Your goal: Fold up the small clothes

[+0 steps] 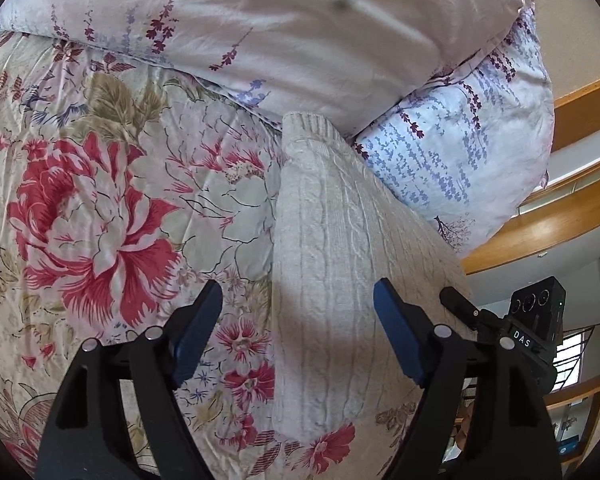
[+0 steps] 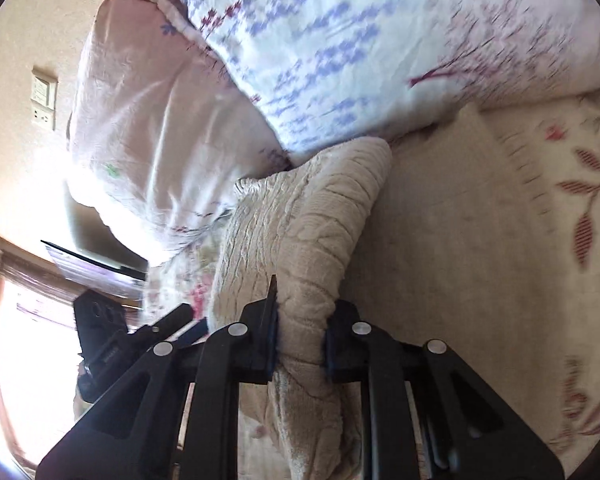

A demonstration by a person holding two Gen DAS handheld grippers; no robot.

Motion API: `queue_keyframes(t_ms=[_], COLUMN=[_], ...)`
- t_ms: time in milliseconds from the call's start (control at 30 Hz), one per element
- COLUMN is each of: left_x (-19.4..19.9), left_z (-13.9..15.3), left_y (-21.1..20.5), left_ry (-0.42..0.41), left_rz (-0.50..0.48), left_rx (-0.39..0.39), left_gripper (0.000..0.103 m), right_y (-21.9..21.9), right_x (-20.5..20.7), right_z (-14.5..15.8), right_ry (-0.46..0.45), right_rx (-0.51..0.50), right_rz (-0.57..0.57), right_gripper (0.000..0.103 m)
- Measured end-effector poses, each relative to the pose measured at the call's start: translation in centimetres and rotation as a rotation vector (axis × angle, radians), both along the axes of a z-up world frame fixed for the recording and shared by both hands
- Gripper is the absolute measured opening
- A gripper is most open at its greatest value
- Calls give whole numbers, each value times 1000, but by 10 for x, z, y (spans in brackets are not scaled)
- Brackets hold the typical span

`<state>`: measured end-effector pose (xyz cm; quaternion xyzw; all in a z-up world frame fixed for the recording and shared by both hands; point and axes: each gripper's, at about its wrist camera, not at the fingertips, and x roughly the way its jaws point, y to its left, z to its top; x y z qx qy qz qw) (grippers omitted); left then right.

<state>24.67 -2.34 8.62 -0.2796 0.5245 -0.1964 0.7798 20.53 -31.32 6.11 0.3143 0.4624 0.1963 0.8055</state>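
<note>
Left gripper [image 1: 298, 336]: my jaws stand wide apart over the sweater.
Right gripper [image 2: 300, 330]: I pinch a bunched fold of it.
Cream cable-knit sweater [image 1: 340, 248]: centre frame, on the floral bedspread [image 1: 100, 200].
Pillows [image 1: 460, 152]: upper right, touching its far end.

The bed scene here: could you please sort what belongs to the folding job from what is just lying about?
Job:
- cream knitted garment
- right claw, shut on it
- left claw, open above it

Lying about:
- pillows
- floral bedspread
- wall socket
</note>
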Motion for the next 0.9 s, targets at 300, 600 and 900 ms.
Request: queue_keyframes(t_ms=[300, 600, 900], left_x=[0, -9, -16], left_z=[4, -2, 3], left_y=[-46, -71, -80], left_ry=[-33, -29, -57], left_rz=[-122, -200, -262], left_rx=[27, 54, 76], left_gripper=[77, 76, 73], right_y=[-60, -75, -105], right_x=[-15, 0, -23], right_z=[-12, -31, -37], right_ry=[11, 48, 88], right_rx=[-171, -283, -94], right_rz=[-106, -106, -165], right_gripper=[17, 19, 30])
